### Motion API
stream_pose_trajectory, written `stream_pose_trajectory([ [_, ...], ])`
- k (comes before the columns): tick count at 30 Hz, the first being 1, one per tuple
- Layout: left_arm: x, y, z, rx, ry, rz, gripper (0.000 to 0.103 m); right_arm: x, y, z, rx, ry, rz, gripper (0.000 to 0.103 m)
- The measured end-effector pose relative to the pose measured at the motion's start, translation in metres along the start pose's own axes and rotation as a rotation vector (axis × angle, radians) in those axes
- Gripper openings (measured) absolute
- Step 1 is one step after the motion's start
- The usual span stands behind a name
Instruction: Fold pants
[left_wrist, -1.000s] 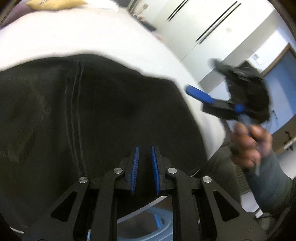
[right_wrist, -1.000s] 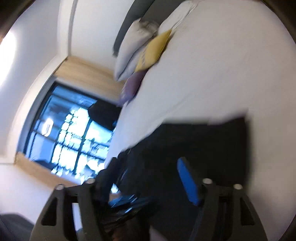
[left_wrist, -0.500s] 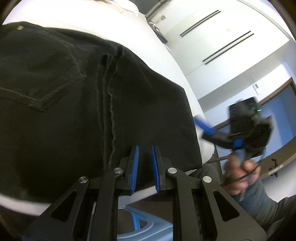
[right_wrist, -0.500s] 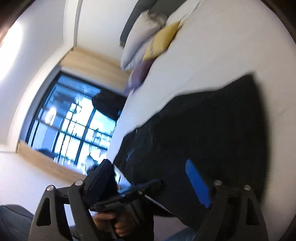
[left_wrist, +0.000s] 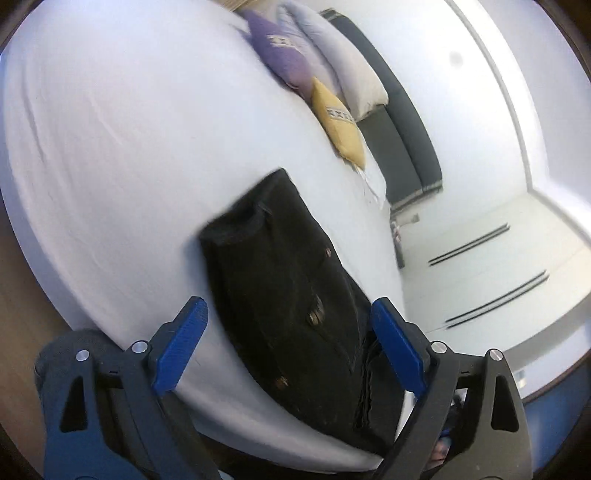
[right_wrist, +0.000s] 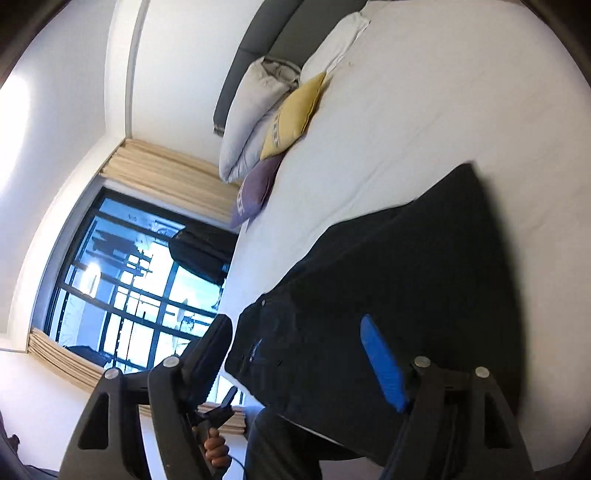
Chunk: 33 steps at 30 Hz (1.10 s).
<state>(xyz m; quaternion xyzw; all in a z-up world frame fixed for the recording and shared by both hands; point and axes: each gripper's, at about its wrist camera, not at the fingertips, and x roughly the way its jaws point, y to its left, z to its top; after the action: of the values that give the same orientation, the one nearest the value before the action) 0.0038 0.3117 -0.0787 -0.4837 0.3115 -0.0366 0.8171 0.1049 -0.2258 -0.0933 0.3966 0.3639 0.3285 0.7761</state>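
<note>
- The left hand-held gripper hangs over the near edge of the bed, its blue-padded fingers spread wide apart and holding nothing.
- Between those fingers in the left wrist view lie the black pants, folded into a compact bundle on the white sheet near the bed's edge; small metal buttons show on the upper layer.
- The bundle's near right corner is hidden behind the gripper's right finger, and its stacked layers there are hard to separate.
- Farther up the bed, a purple cushion, a yellow cushion and a pale pillow lean against a dark headboard.
- The right hand-held gripper is likewise open and empty, above the pants' edge.
- A window fills that view's left; low down, a hand grips a dark handle, mostly cut off.
</note>
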Motion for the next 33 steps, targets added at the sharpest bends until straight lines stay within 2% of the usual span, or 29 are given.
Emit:
stream_pose_trajectory([
  [2, 0.003, 0.01, 0.007, -0.028, 0.007, -0.001, 0.09, 0.016, 0.001, -0.009, -0.002, 0.029, -0.003, 0.075],
  [5, 0.018, 0.016, 0.01, -0.061, 0.032, -0.041, 0.09, 0.027, 0.005, -0.018, -0.001, 0.063, -0.013, 0.075],
  [10, 0.038, 0.022, 0.019, -0.074, 0.046, -0.063, 0.09, 0.017, 0.012, -0.017, -0.01, 0.066, -0.022, 0.075],
  [13, 0.058, 0.022, 0.011, -0.069, 0.044, -0.079, 0.089, 0.006, 0.012, -0.017, -0.015, 0.059, -0.016, 0.075],
  [14, 0.069, 0.02, -0.001, -0.072, 0.042, -0.082, 0.089, 0.009, 0.011, -0.017, -0.013, 0.062, -0.015, 0.075],
  [17, 0.077, 0.027, 0.002, -0.107, 0.029, -0.111, 0.085, 0.013, 0.015, -0.019, -0.008, 0.071, -0.01, 0.075],
  [18, 0.079, 0.027, 0.003, -0.107, 0.027, -0.113, 0.076, 0.013, 0.015, -0.02, -0.008, 0.075, -0.008, 0.075],
  [19, 0.083, 0.028, 0.004, -0.109, 0.03, -0.107, 0.059, 0.013, 0.016, -0.02, -0.009, 0.079, -0.008, 0.075],
  [20, 0.085, 0.029, 0.005, -0.114, 0.036, -0.095, 0.048, 0.013, 0.015, -0.02, -0.007, 0.082, -0.01, 0.075],
  [21, 0.089, 0.03, 0.005, -0.116, 0.04, -0.083, 0.027, 0.014, 0.014, -0.021, -0.005, 0.083, -0.014, 0.075],
  [24, 0.091, 0.032, 0.005, -0.12, 0.044, -0.073, 0.021, 0.015, 0.014, -0.019, -0.01, 0.084, -0.026, 0.075],
  [29, 0.092, 0.02, 0.006, -0.088, 0.027, -0.048, 0.017, 0.028, 0.016, -0.018, -0.029, 0.123, -0.066, 0.075],
  [33, 0.085, 0.007, 0.007, -0.048, 0.011, -0.036, 0.016, 0.049, 0.022, -0.022, -0.065, 0.178, -0.04, 0.075],
])
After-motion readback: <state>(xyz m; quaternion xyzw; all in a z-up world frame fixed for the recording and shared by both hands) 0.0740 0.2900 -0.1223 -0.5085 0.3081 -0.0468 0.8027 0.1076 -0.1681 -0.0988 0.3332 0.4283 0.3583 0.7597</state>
